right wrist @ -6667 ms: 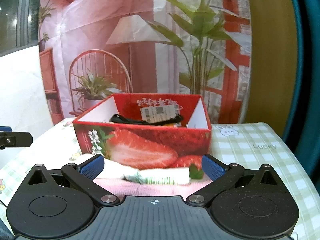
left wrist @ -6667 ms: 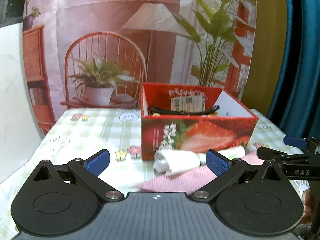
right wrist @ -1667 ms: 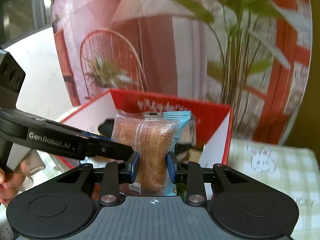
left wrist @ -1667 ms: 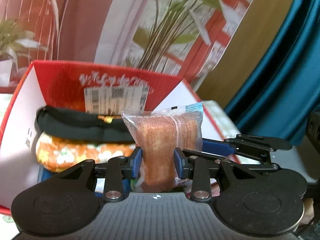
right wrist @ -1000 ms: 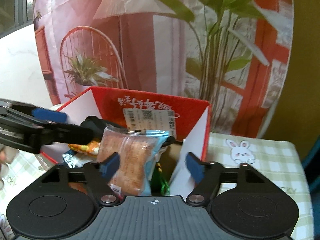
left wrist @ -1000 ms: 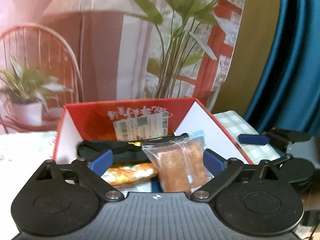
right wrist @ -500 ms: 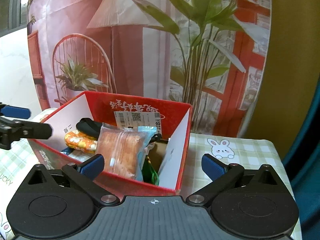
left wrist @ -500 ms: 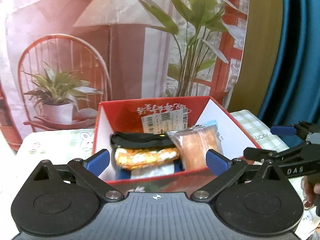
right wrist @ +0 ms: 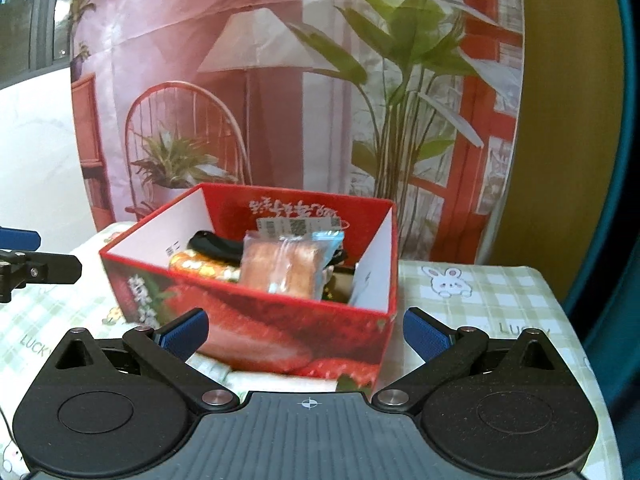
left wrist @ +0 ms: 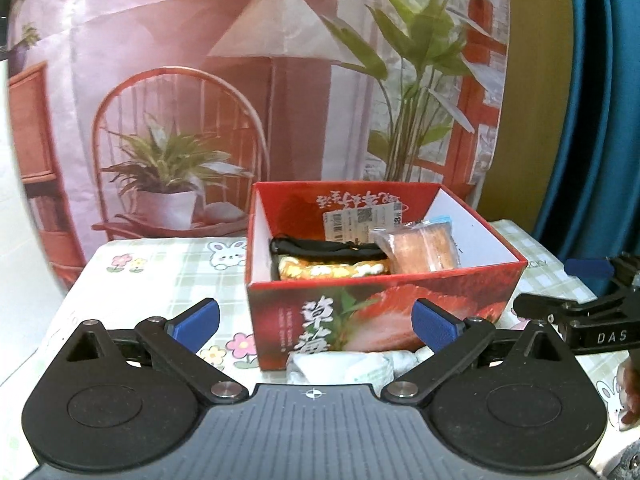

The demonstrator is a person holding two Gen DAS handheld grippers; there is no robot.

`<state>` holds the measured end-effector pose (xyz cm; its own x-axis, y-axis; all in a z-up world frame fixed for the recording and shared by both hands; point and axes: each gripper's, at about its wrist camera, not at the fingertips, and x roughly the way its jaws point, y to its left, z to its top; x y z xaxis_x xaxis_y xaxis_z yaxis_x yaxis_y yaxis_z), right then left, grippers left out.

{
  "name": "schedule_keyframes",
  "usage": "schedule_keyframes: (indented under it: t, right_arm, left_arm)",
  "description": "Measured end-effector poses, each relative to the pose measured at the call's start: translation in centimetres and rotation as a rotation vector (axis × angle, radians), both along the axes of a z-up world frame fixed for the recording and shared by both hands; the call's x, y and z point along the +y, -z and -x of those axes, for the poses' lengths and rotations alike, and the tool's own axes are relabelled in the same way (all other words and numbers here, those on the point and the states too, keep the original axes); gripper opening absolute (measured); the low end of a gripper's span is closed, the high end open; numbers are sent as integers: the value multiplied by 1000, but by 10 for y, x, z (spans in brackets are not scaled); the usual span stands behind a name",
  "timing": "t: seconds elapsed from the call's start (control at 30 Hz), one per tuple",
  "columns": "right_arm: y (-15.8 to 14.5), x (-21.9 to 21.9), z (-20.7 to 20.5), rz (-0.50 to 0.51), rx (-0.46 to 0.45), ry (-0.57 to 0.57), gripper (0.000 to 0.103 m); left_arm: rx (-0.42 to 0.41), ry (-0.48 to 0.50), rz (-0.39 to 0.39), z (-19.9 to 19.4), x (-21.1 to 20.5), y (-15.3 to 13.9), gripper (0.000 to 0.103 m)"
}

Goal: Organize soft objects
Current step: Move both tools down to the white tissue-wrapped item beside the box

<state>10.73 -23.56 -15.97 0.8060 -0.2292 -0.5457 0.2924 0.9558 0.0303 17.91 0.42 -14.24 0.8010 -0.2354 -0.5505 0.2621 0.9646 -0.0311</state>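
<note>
Right wrist: bread packet (right wrist: pixel 282 266) (boxed) beyond right gripper (right wrist: pixel 306 330).

left wrist: faces box (left wrist: pixel 384 280) front | right wrist: faces its corner | shared: box

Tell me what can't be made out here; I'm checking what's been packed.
- Left wrist view: white rolled cloth before the red strawberry-print cardboard box, lower part hidden by the gripper body.
- Right wrist view: dark items behind the clear-wrapped orange bread packet, blocked by it and the box wall.
- Both views: box floor, covered by contents.
</note>
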Motion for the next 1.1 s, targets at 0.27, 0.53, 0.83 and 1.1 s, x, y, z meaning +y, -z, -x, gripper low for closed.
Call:
schedule_keyframes:
  t: [0.27,0.53,0.83,1.1]
  right_arm:
    - [28,25,29,-80,-16,65,103]
    - [74,45,48,-103,52,68,103]
    - [98,55,53,-63,103,49,103]
    - [104,52,54,-80,99,54,103]
  left_arm:
    - [36,-33,29,34,9,25,103]
    - [122,-42,8,52,13,62,103]
    - [202,-38,-10,54,13,89,103]
    - [220,-63,17,49,16,89,103]
